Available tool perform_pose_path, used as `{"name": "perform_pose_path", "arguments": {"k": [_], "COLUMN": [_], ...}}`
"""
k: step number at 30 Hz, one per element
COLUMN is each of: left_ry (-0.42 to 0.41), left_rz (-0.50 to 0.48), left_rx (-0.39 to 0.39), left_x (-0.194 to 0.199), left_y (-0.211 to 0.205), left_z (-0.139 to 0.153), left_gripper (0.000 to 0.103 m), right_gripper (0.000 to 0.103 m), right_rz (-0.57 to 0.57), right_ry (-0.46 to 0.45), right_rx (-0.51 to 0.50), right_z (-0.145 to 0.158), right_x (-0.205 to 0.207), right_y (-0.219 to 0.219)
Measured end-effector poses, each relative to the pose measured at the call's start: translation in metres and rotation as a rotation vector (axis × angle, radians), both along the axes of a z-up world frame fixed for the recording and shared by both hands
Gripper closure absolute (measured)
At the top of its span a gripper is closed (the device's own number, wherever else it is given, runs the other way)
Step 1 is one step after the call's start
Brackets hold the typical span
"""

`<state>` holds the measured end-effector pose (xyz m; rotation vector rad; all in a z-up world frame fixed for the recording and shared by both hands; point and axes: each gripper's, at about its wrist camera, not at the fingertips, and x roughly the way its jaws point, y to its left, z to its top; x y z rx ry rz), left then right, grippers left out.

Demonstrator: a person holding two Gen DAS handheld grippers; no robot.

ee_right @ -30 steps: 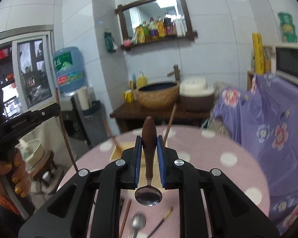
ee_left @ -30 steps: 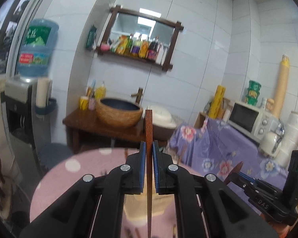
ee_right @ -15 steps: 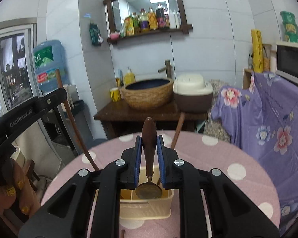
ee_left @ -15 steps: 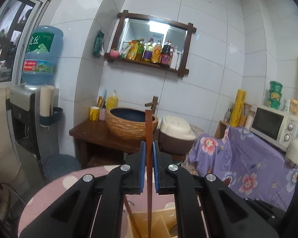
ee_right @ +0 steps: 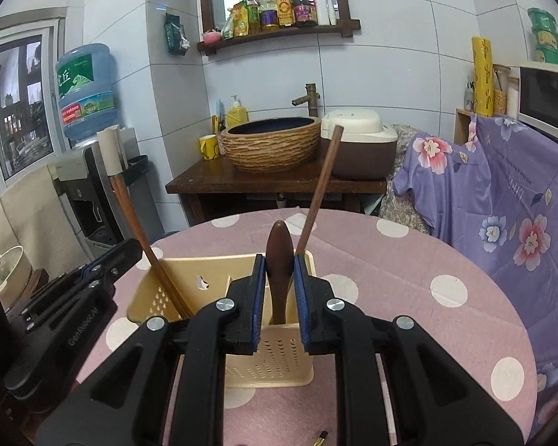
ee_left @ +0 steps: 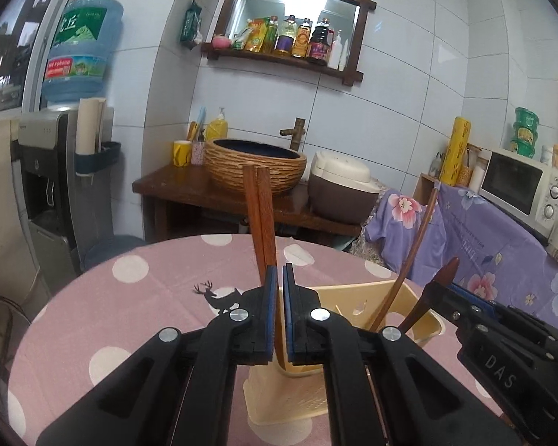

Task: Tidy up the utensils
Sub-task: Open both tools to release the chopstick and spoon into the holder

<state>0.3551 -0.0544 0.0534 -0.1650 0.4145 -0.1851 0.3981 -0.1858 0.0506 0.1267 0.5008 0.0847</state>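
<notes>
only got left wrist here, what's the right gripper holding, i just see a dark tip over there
Observer: A spoon with a dark wooden handle stands upright between the right gripper fingers, with both pads against it.
Operator: is it in the basket yet
Observer: Its lower end is down inside the basket, in the compartment right of the divider as the right wrist view shows it. The bowl is hidden.
Operator: anything loose on the table
Observer: One small stick-like item with a gold band lies on the tablecloth near the bottom edge of that view. It is too small to identify.
</notes>
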Motion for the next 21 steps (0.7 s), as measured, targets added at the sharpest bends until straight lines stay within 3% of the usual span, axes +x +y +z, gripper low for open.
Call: {"name": "perform_pose_path", "arguments": {"k": [5, 6, 7, 8, 9, 10, 13, 21], "left_ry": [-0.013, -0.02, -0.022, -0.019, -0.011, -0.002, 0.07, 0.318], "left_rz": [-0.035, -0.04, -0.045, -0.042, -0.037, -0.033, -0.023, -0.013], "left_rx": [0.014, 0.011, 0.003, -0.011, -0.024, -0.04, -0.028, 0.005], "left_x": [-0.014, -0.02, -0.025, -0.031, -0.036, -0.042, -0.057, -0.095], "left_y": [0.001, 0.003, 0.005, 0.009, 0.013, 0.018, 0.03, 0.065], "left_z": [0.005, 0.006, 0.006, 0.005, 0.005, 0.003, -0.006, -0.068], "left_gripper": [0.094, 0.082, 0.062, 0.052, 0.041, 0.039, 0.029, 0.033], "right_gripper": [0.085, 0.083, 0.079, 0.076, 0.066, 0.058, 0.055, 0.055], "right_rz": [0.019, 0.015, 0.014, 0.01, 0.002, -0.007, -0.024, -0.069], "right_ry": [-0.022, -0.029, -0.034, -0.036, -0.039, -0.047, -0.05, 0.185], "right_rx": [-0.014, -0.023, -0.021, -0.018, -0.017, -0.018, -0.034, -0.009], "right_z": [-0.006, -0.006, -0.007, -0.008, -0.009, -0.01, -0.012, -0.062], "right_x": [-0.007, -0.01, -0.013, -0.017, -0.021, -0.027, -0.045, -0.094], "right_y": [0.001, 0.001, 0.001, -0.001, -0.003, -0.005, -0.008, -0.02]}}
